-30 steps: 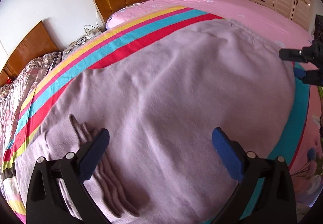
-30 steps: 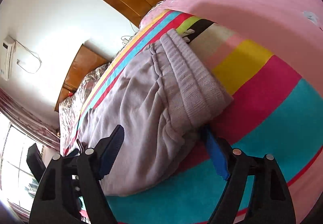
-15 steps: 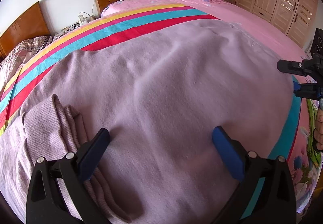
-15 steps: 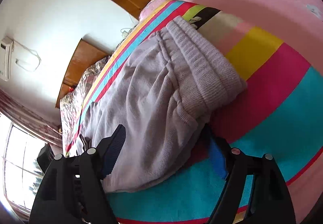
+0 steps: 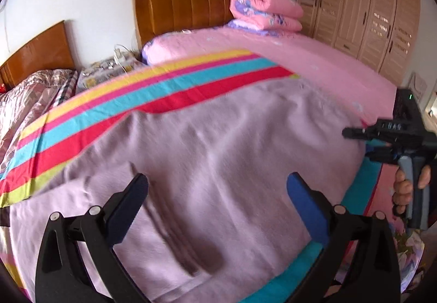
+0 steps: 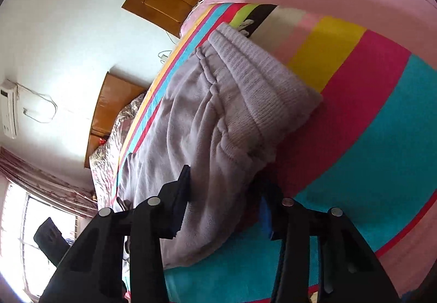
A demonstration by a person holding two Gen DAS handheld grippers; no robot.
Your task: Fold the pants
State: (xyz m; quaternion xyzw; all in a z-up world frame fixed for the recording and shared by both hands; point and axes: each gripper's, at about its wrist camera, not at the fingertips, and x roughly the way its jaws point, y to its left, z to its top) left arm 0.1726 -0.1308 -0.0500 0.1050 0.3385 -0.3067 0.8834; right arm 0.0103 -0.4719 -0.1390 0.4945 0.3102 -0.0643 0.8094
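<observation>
A pair of lilac fleece pants point(image 5: 218, 155) lay spread across a striped blanket point(image 5: 153, 90) on a bed with a pink sheet point(image 5: 314, 57). In the left wrist view, the left gripper point(image 5: 217, 200) hovered over the fabric with its blue-padded fingers point(image 5: 304, 200) set wide apart, holding nothing. At the right edge of that view, the right gripper point(image 5: 355, 139) reached toward the pants' far end, a hand point(image 5: 407, 188) wrapped around its handle. In the right wrist view, the right gripper point(image 6: 224, 202) had its fingers point(image 6: 180, 199) drawn close around a bunched fold of the pants point(image 6: 213, 117) near the ribbed waistband point(image 6: 262, 79), pinching the cloth between them. A rolled pink quilt point(image 5: 265, 11) sat near a wooden headboard point(image 5: 180, 5), with pale wardrobe doors point(image 5: 360, 8) behind.
</observation>
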